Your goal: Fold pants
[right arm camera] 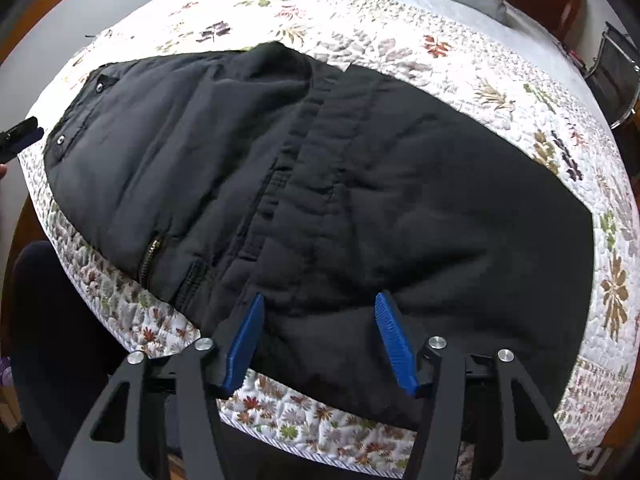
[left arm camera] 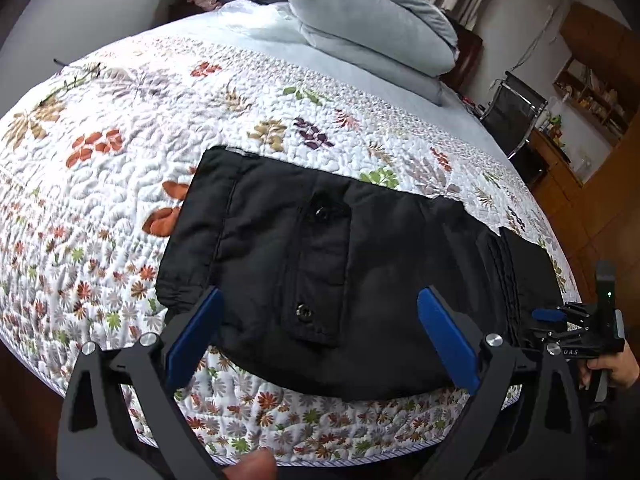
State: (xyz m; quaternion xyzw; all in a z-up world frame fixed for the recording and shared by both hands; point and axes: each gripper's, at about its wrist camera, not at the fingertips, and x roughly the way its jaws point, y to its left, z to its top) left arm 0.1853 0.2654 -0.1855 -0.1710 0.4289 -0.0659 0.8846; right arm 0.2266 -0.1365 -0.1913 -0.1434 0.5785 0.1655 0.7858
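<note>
left gripper (left arm camera: 320, 332): we hold it wide open, gripping nothing | right gripper (right arm camera: 318, 340): half open, empty | black pants (right arm camera: 320, 184): folded, flat on floral quilt (left arm camera: 120, 184), just beyond both grippers' fingertips

Soft daylight, sharp focus, fisheye-bent edges

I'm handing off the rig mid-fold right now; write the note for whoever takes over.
Left tongs: open, empty, above the pocket end of the pants.
Right tongs: open, empty, above the waistband end.
Pants: lying folded over on the quilt near the bed's front edge, flap pocket facing up.
Done: at least one fold, bundle released.
Left: probably one more fold, or a tidy of the edges.
</note>
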